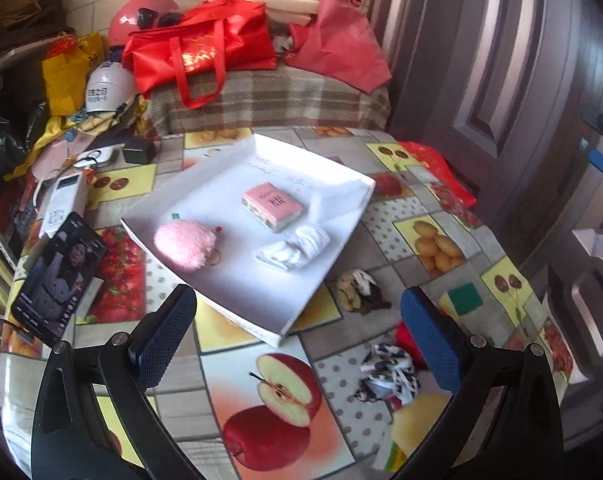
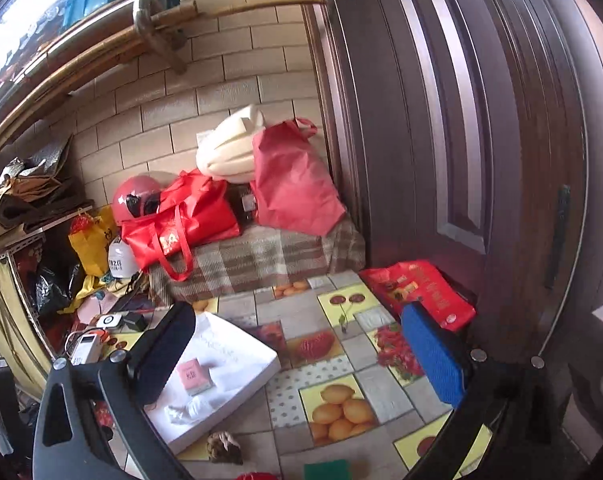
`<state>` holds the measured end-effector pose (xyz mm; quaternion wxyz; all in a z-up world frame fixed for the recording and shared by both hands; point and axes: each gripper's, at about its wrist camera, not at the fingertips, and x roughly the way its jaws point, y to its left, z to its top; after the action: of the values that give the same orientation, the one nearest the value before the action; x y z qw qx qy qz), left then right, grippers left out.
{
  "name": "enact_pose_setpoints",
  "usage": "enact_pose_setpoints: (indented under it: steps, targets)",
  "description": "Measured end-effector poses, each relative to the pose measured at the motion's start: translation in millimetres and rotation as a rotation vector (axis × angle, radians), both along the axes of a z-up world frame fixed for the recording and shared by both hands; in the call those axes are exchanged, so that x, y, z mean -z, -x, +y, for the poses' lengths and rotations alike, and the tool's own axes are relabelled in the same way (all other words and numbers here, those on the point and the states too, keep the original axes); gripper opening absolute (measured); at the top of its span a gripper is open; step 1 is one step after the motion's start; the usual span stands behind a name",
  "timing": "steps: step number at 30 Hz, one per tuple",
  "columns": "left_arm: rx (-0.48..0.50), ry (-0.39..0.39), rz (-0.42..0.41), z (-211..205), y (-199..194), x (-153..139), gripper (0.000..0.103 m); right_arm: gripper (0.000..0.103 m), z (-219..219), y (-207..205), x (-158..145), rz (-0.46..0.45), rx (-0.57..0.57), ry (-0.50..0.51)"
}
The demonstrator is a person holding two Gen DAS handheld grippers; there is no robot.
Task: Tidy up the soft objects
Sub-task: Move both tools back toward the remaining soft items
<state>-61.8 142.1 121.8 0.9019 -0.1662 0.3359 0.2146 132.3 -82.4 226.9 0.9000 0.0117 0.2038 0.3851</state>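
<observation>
On the left edge of the table a phone (image 1: 59, 276) leans next to a white power bank (image 1: 63, 204). If I swing my left tongs (image 1: 297, 336) wide, I think I can knock the phone down. These tongs are apart and hold nothing. They hang above the near corner of the white tray (image 1: 237, 304).

In the tray already lie a pink fluffy ball (image 1: 185, 245), a pink packet (image 1: 272, 206) and a white rolled cloth (image 1: 297, 249). The tray corner seems to stick out towards me, so a push there may tip or slide it, and the ball could roll out.

More to the right, still on the fruit tablecloth (image 1: 429, 240), lie a brown crumpled cloth (image 1: 357, 290) and a black-and-white crumpled cloth (image 1: 387, 374), with something red (image 1: 407, 338) touching it. They lie close together, so I may pinch two at once.

My right tongs (image 2: 297, 354) are also apart and empty, high above the table. The door (image 2: 461, 140) stands near on that side and limits my elbow, I judge.
</observation>
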Motion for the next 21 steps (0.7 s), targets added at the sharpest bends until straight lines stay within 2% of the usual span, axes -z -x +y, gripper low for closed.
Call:
enact_pose_setpoints:
  steps: [4,7,11,15,18,20,21]
  targets:
    - [0.176,0.086,0.146,-41.4,-18.5,39.2,0.103,0.103,-16.1,-1.4,72.5,0.212,-0.03,0.117]
    - [0.276,0.136,0.195,-68.9,-22.3,60.3,0.103,0.103,-30.2,3.8,121.1,0.35,-0.039,0.19]
    - [0.375,0.167,0.238,-95.2,-32.1,73.9,0.102,0.103,-48.4,4.8,152.5,0.43,-0.006,0.229]
    - [0.421,0.133,0.291,-111.0,-41.6,86.0,0.102,0.103,-45.8,3.4,171.8,0.492,-0.049,0.251]
    - [0.416,0.136,0.311,-111.0,-43.6,92.9,0.094,0.103,-30.9,7.7,183.9,0.49,-0.093,0.293]
    - [0.394,0.149,0.313,-106.3,-42.9,94.5,0.094,0.097,-17.0,7.3,192.6,0.495,-0.122,0.315]
    - [0.386,0.157,0.31,-103.7,-42.3,95.2,0.092,0.091,-10.9,6.4,197.0,0.501,-0.131,0.323]
